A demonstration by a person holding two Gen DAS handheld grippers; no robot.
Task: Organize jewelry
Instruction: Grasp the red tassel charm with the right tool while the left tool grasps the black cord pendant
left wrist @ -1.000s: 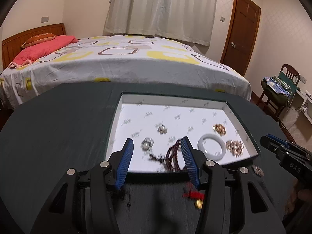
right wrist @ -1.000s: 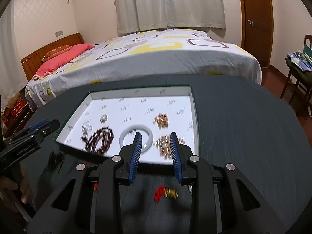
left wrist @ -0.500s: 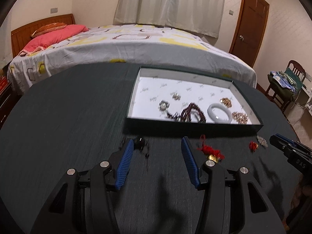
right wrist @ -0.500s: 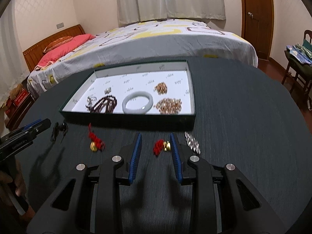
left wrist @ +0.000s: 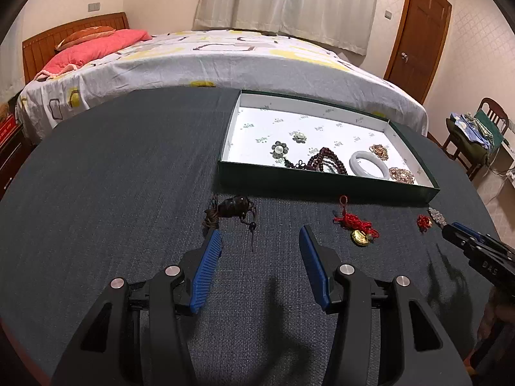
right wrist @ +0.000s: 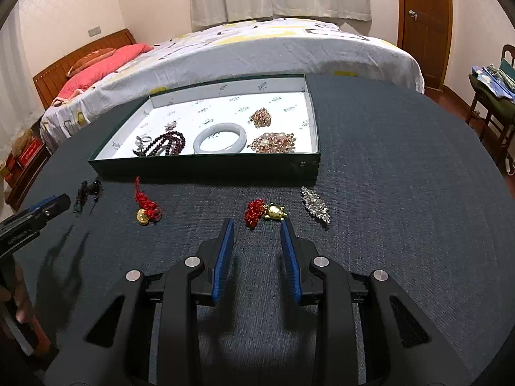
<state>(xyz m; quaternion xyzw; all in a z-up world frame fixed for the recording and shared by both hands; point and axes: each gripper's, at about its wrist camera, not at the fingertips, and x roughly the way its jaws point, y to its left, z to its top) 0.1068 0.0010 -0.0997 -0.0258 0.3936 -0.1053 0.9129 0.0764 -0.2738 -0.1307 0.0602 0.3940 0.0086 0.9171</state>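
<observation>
I have both grippers over the dark grey fabric-covered tabletop (right wrist: 402, 167), and the shallow dark green box with the white printed lining (right wrist: 206, 168) is my landmark. My left gripper (left wrist: 260, 236) has its jaws spread wide and holds nothing; the dark brown corded pendant (left wrist: 232, 208) lies on the tabletop between it and the box's near wall. My right gripper (right wrist: 256, 229) is parted too, empty, with the red knotted charm with a gold turtle (right wrist: 264, 212) just ahead of its tips, in front of the box. Also in front of the box lie the red tassel with a gold coin (right wrist: 146, 207) and the silver rhinestone brooch (right wrist: 315, 204). Inside the box I see the pale jade bangle (right wrist: 220, 137), the dark red bead bracelet (right wrist: 167, 143) and the gold filigree brooch (right wrist: 272, 142).
</observation>
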